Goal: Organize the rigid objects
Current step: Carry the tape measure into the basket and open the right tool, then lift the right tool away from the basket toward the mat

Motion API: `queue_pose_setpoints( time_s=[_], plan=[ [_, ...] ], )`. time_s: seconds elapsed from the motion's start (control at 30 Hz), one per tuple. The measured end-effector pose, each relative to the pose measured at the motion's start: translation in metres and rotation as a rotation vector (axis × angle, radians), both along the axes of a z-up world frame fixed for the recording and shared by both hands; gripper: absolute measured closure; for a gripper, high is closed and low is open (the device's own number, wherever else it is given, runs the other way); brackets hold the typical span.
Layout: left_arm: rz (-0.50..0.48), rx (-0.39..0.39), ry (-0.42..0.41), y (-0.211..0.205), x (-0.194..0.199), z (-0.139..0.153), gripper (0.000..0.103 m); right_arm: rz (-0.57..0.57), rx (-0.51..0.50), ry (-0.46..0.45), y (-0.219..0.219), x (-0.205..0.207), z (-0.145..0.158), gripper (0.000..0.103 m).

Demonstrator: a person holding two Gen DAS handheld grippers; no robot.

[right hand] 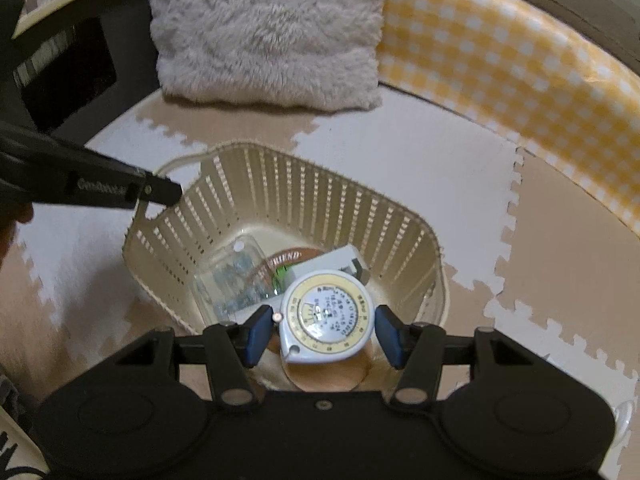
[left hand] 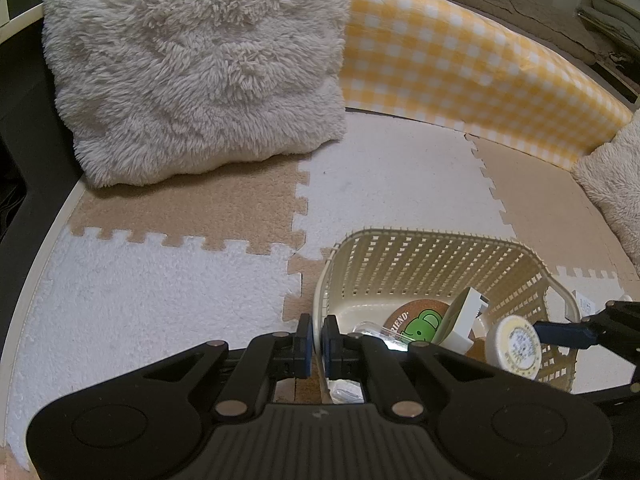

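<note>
I pinch the basket [left hand: 440, 264] rim with my left gripper [left hand: 317, 336], jaws pressed nearly together, to steady it. My right gripper [right hand: 322, 334] pinches the round tape measure [right hand: 326, 322] above the basket's six-o'clock wall, probably for dropping in beside the frog coaster [left hand: 420, 326] and white box [left hand: 466, 316]. Beige-and-white foam mats [left hand: 384, 184] cover the floor; a fluffy cushion [left hand: 196, 68] sits at eleven o'clock, a yellow gingham panel [left hand: 472, 68] at one.
</note>
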State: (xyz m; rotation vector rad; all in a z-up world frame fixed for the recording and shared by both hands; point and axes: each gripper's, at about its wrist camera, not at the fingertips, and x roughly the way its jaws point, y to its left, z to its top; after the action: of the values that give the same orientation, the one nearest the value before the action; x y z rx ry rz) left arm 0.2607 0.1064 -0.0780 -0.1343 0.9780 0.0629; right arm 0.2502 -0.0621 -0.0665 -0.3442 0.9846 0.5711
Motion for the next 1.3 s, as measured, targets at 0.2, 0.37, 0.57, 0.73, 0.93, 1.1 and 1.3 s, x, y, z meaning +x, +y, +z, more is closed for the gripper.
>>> queue_pose_setpoints(
  time_s=[0.2, 0.37, 0.57, 0.73, 0.93, 1.1, 1.3],
  plan=[
    [0.000, -0.002, -0.001, -0.001, 0.000, 0.000, 0.098, 0.015, -0.014, 0.033, 0.006, 0.005, -0.006, 0.047],
    [-0.002, -0.002, -0.001, -0.003, 0.000, 0.000, 0.098, 0.011, -0.028, 0.034, 0.008, 0.006, -0.006, 0.048],
    [-0.002, -0.002, -0.001, -0.003, 0.000, 0.000, 0.098, 0.004, -0.015, 0.043, 0.006, 0.006, -0.007, 0.048],
    [-0.001, -0.002, -0.001, -0.003, 0.000, 0.000, 0.098, -0.011, 0.040, -0.003, 0.000, -0.001, 0.006, 0.047],
    [-0.001, -0.003, -0.001, -0.003, 0.000, 0.000, 0.098, -0.020, 0.144, -0.086, -0.016, -0.013, 0.043, 0.042],
    [-0.002, -0.002, -0.001, -0.002, 0.000, 0.000, 0.098, -0.068, 0.215, -0.148, -0.042, -0.015, 0.074, 0.029],
    [-0.002, -0.002, -0.001, -0.002, 0.000, 0.000, 0.098, -0.185, 0.239, -0.229, -0.092, -0.011, 0.092, 0.004]
  ],
)
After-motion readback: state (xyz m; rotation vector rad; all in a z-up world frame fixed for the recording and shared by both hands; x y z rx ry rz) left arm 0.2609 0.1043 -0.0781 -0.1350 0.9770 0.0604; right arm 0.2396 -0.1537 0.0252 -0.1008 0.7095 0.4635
